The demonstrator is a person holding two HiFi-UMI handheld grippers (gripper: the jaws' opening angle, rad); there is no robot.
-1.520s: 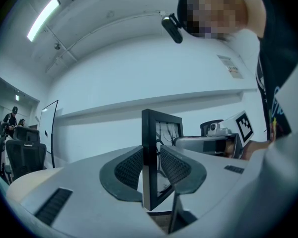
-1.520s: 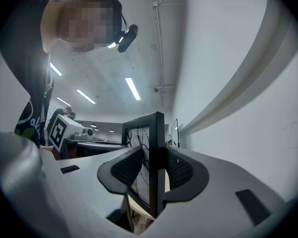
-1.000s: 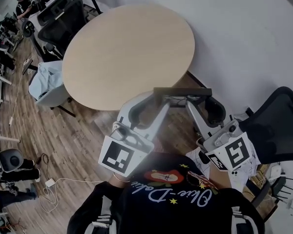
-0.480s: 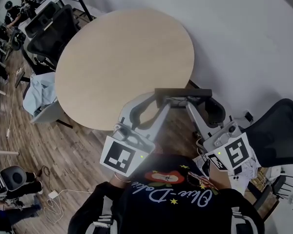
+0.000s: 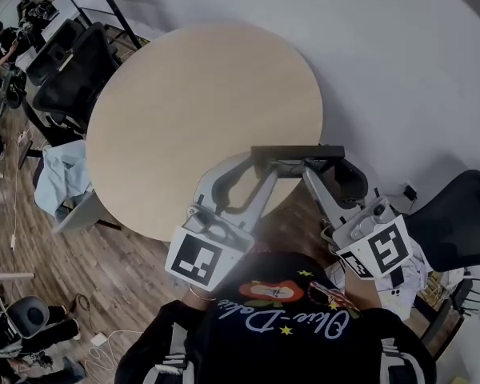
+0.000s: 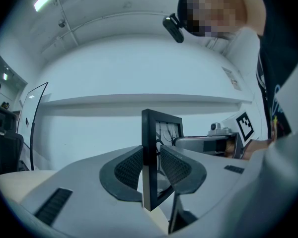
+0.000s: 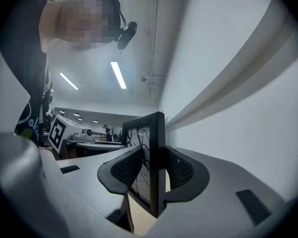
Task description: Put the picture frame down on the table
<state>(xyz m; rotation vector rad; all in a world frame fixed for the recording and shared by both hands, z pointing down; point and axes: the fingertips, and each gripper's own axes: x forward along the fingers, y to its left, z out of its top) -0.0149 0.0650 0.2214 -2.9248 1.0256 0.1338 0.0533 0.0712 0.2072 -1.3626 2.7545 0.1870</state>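
floor: wood planks, left side of head view, cables lying on it
chairs: black mesh-back office chairs, upper left, just beside table rim
cloth: pale blue, crumpled, draped on a seat at left edge
table: round, light wood-grain top, smooth, matte, fills upper centre
left gripper: grey plastic, curved arms, ribbed dark pads; jaws pinching the frame's left end, one pad on each face
left marker cube: white with black square pattern, lower centre
picture frame: thin black rectangular moulding, glazed front with dark line drawing; seen from above as a dark bar, centre of head view, over the table's near right rim, carried between both grippers; upright and edge-on in the gripper views
right gripper: same grey build; jaws clamped on the frame's right end
right marker cube: lower right
wall: plain pale, smooth, upper right
chair: black, padded, right edge
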